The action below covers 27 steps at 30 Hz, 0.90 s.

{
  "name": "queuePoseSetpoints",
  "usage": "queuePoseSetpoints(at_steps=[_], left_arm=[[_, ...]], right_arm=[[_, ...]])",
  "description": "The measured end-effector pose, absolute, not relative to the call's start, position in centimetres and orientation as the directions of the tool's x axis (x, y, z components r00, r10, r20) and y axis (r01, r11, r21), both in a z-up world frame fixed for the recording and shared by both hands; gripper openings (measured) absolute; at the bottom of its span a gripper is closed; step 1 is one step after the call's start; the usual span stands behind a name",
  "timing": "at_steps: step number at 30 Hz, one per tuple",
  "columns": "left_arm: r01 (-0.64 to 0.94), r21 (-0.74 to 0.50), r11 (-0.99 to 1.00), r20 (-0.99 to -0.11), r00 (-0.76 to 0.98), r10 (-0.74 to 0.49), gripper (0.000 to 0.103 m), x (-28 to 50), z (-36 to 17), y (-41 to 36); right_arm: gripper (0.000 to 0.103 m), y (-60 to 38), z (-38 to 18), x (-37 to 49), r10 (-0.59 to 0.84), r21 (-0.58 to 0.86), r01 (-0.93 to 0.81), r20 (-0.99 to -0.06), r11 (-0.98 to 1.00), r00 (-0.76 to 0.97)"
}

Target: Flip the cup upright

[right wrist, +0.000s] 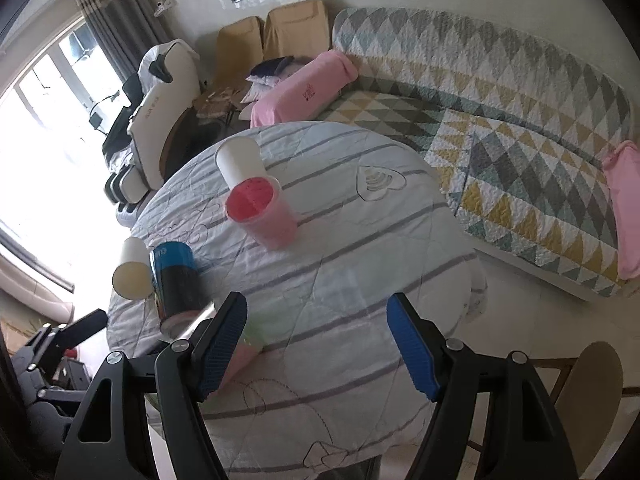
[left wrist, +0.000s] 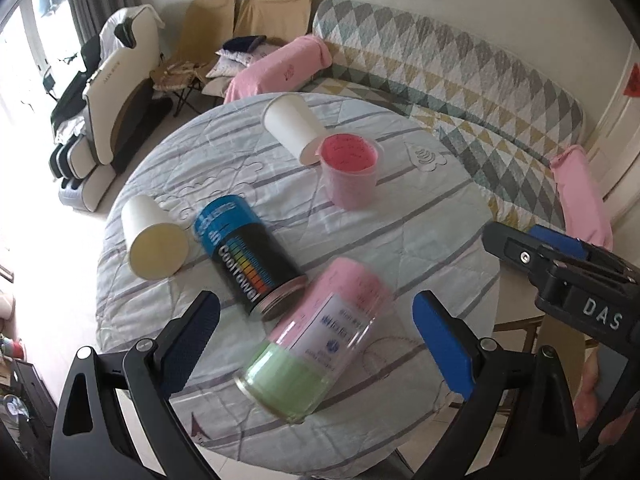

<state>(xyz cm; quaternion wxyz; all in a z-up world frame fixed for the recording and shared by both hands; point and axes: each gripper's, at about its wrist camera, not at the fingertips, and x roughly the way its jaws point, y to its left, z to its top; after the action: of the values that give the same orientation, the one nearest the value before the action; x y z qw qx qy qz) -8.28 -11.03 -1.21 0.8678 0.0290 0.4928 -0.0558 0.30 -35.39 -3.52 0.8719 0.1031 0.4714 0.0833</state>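
A clear pink-and-green cup (left wrist: 312, 336) lies on its side on the round table (left wrist: 420, 240), between the fingers of my open left gripper (left wrist: 316, 340), which does not touch it. A black-and-blue cup (left wrist: 248, 256) lies beside it. Two white paper cups lie tipped over, one at the left (left wrist: 154, 236) and one at the back (left wrist: 294, 124). A pink cup (left wrist: 352, 172) stands upright. My right gripper (right wrist: 316, 344) is open and empty above the table's near part; it also shows in the left wrist view (left wrist: 560, 256). The pink cup (right wrist: 264, 210) and black-and-blue cup (right wrist: 176, 284) show there too.
A quilted sofa (left wrist: 460, 80) with pink cushions runs behind and right of the table. A massage chair (left wrist: 108, 112) and folding chairs (left wrist: 240, 28) stand at the back left. A wooden chair (right wrist: 588, 384) is at the table's right edge.
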Motion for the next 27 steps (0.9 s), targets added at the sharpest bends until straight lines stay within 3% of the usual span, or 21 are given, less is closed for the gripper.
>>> queuePoseSetpoints(at_steps=[27], left_arm=[[0.143,-0.028,0.989,-0.839,0.535,-0.101,0.099,-11.5,-0.7,-11.8]], right_arm=[[0.074,-35.4,-3.3,-3.5,0.223,0.235,-0.055,-0.786,0.970,0.577]])
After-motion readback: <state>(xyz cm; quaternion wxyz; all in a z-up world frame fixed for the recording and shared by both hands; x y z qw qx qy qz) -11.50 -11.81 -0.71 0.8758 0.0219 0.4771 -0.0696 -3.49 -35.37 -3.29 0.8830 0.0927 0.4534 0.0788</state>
